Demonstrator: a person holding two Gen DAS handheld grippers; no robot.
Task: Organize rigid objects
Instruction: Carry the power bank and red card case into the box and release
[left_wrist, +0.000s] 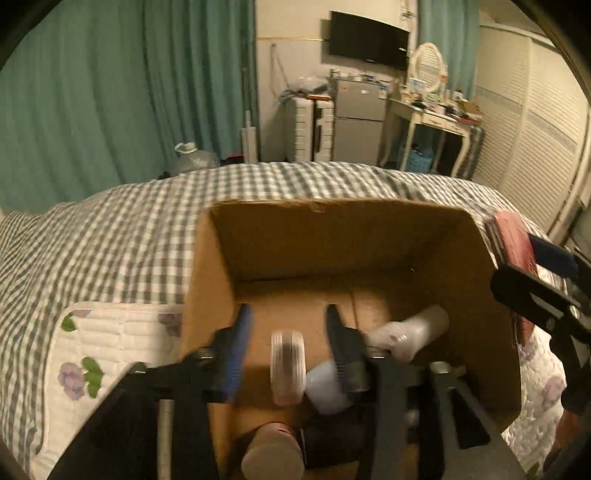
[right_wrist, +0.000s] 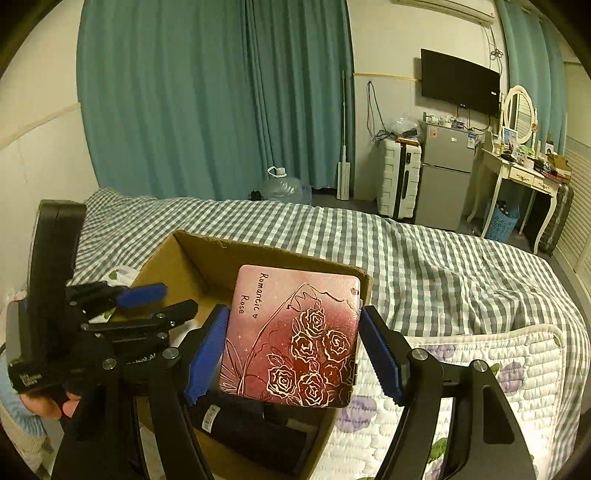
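An open cardboard box (left_wrist: 332, 236) stands on the bed; its rim also shows in the right wrist view (right_wrist: 207, 251). My left gripper (left_wrist: 288, 321) is open over the box, and a small blurred clear container (left_wrist: 287, 365) is between and below its fingers, apart from them. Bottles (left_wrist: 410, 332) and a tan cap (left_wrist: 273, 450) lie in the box. My right gripper (right_wrist: 291, 350) is shut on a pink rose-printed case (right_wrist: 295, 336), held above the box's right rim. That case (left_wrist: 513, 240) and gripper show at the right of the left wrist view. The left gripper (right_wrist: 147, 306) shows at left.
The bed has a grey checked cover (right_wrist: 424, 258) and a white floral quilt (right_wrist: 480, 369). Teal curtains (right_wrist: 207, 99), a suitcase (right_wrist: 399, 177), a small fridge (right_wrist: 447, 173) and a dressing table (right_wrist: 524, 173) stand beyond the bed.
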